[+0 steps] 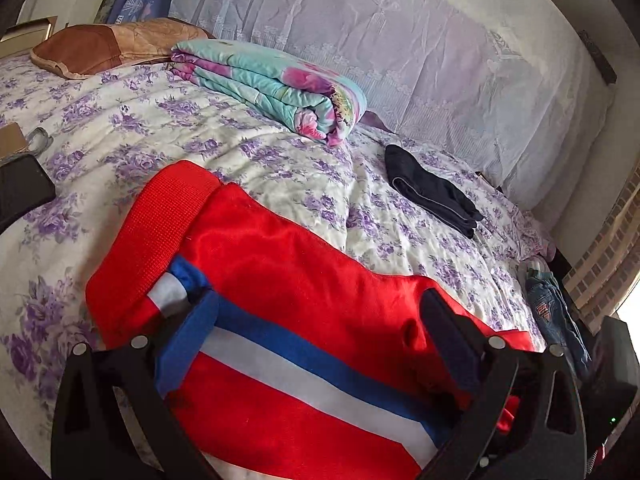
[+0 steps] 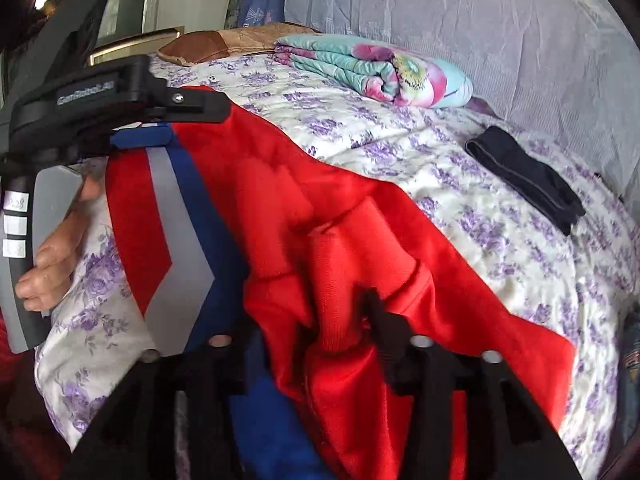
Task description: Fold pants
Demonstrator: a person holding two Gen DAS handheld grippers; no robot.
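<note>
The red pants (image 1: 304,280), with a blue and white stripe running down the side, lie spread across the near part of a bed covered by a purple-flowered sheet (image 1: 160,120). In the left wrist view the ribbed red waistband sits at the far left end of the garment and the striped side runs toward the camera. In the right wrist view the fabric is bunched into folds in the middle, with a ribbed red band rising in a ridge close to the camera.

The left gripper (image 1: 316,336) hangs low over the striped part of the pants. Its jaws stand wide apart with the cloth lying between them; the left finger is wrapped in blue and touches the stripe, but the pads do not press the fabric together. In the right wrist view a hand (image 2: 56,252) holds that tool's grey handle at the left edge of the bed.

The right gripper (image 2: 308,344) is over the bunched red folds. Its jaws are partly open, with a ridge of red cloth between the fingers; whether they pinch it cannot be told, since the picture is blurred there.

Farther back on the bed lie a folded floral quilt (image 1: 272,84), a brown pillow (image 1: 108,46) and a small folded dark garment (image 1: 432,190). A pale lace curtain (image 1: 400,40) hangs behind them.
</note>
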